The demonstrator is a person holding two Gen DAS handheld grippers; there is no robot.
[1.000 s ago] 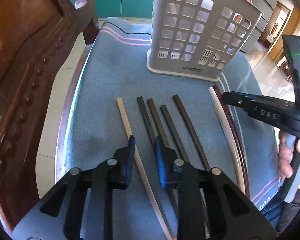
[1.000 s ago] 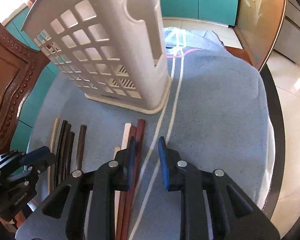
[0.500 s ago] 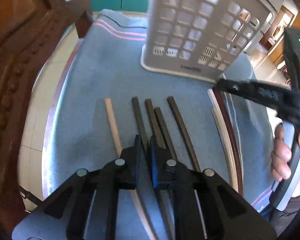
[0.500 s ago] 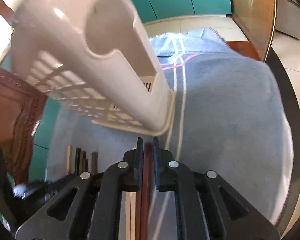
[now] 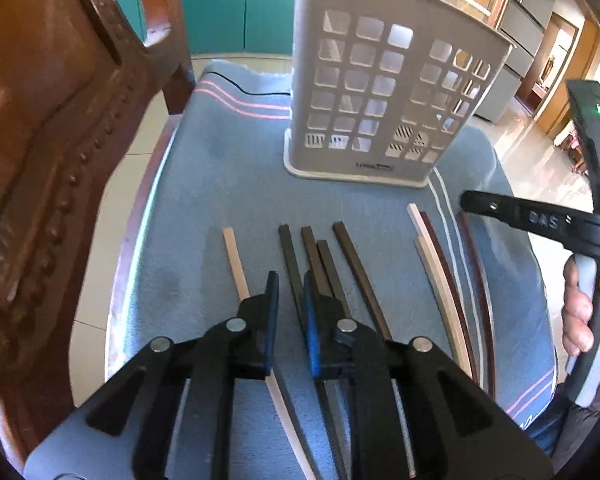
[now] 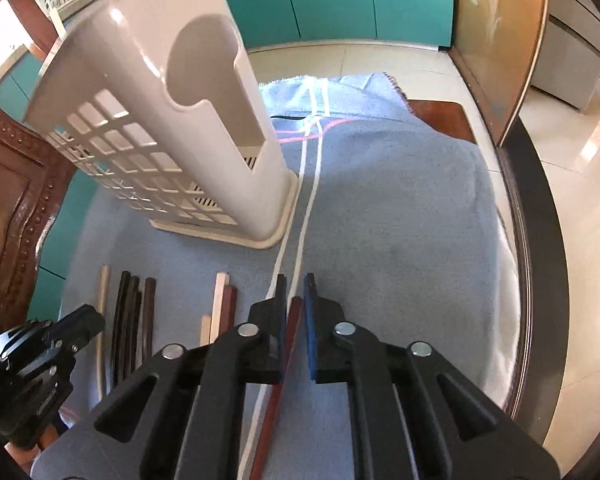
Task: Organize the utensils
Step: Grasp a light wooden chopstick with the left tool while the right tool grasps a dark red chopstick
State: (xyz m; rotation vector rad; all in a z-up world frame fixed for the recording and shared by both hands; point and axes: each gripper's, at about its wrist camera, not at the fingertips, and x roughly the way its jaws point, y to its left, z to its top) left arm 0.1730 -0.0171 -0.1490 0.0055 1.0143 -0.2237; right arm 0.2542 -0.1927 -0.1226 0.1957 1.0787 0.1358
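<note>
Several chopsticks lie side by side on a blue cloth (image 5: 220, 184) in front of a pale slotted utensil holder (image 5: 380, 80). My left gripper (image 5: 290, 276) hovers low over them, beside a light wooden chopstick (image 5: 234, 256). Its jaws are opening a little. The leftmost dark chopstick (image 5: 290, 248) runs between them close to the right pad, and a gap still shows. My right gripper (image 6: 296, 278) holds a red-brown chopstick (image 6: 294, 320) between its pads, though its jaws are opening slightly. That stick sits right of the white chopstick (image 6: 220, 296) and its red neighbour.
A carved wooden chair (image 5: 40, 120) stands close on the left. The holder (image 6: 140, 120) rises tall just behind the chopsticks. The cloth (image 6: 400, 220) covers a round table whose dark rim (image 6: 540, 280) curves along the right. A hand (image 5: 580, 312) grips the right tool.
Both grippers closed from wide open, then eased apart slightly. The right one shifted rightward, carrying one red-brown chopstick away from the white one. The left one closed in around a dark chopstick.
</note>
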